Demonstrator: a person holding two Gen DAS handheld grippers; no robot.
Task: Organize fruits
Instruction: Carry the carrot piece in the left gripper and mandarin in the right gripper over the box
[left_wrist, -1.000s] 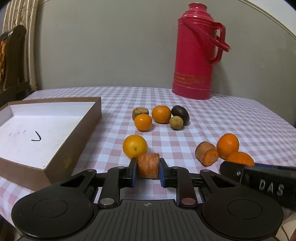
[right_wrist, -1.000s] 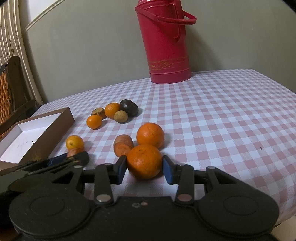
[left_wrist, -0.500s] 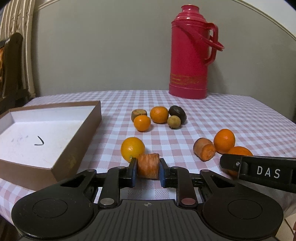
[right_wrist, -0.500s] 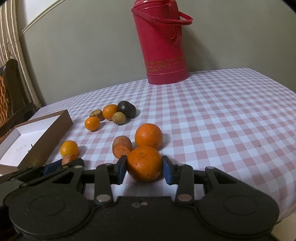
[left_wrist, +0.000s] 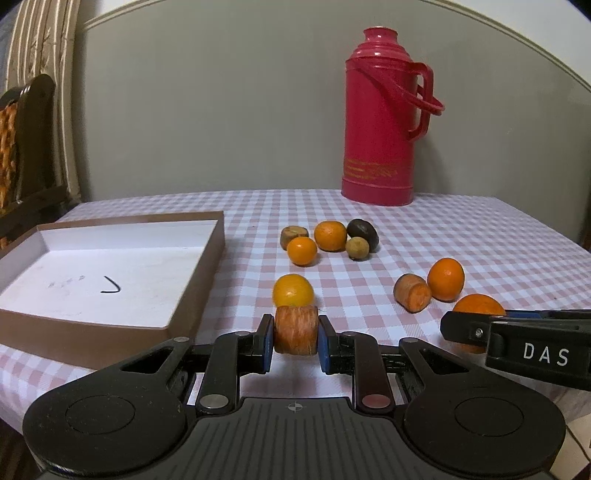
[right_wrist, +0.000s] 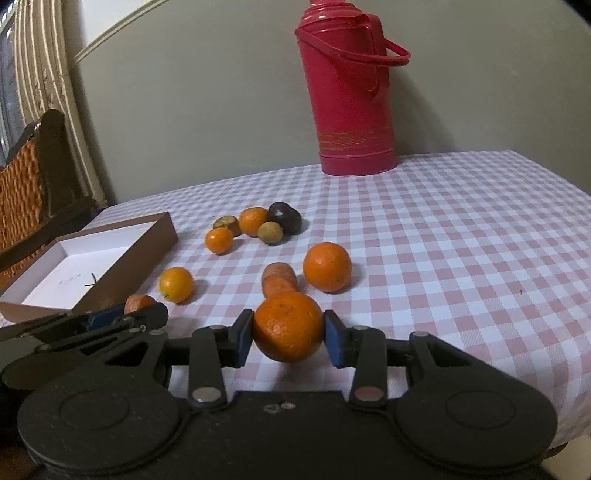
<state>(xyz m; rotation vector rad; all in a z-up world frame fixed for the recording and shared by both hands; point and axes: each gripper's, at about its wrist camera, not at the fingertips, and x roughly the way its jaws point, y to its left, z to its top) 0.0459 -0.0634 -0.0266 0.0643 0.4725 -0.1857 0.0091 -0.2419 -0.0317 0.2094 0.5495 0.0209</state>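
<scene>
We see the open brown box (left_wrist: 110, 291) far left on the checked tablecloth (left_wrist: 480, 236); our left gripper (left_wrist: 295, 341) clamps a cut carrot chunk (left_wrist: 296, 329) just right of it, a small orange (left_wrist: 293, 291) right behind; a fruit cluster (left_wrist: 328, 238) sits farther back; our right gripper (right_wrist: 289, 338) grasps a mandarin (right_wrist: 287, 325), lifted off the cloth; red thermos (left_wrist: 380, 118) back right.

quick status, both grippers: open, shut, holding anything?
Left gripper: shut on the carrot chunk, lifted clear of the table.
Right gripper: shut on the orange, also off the table.
</scene>
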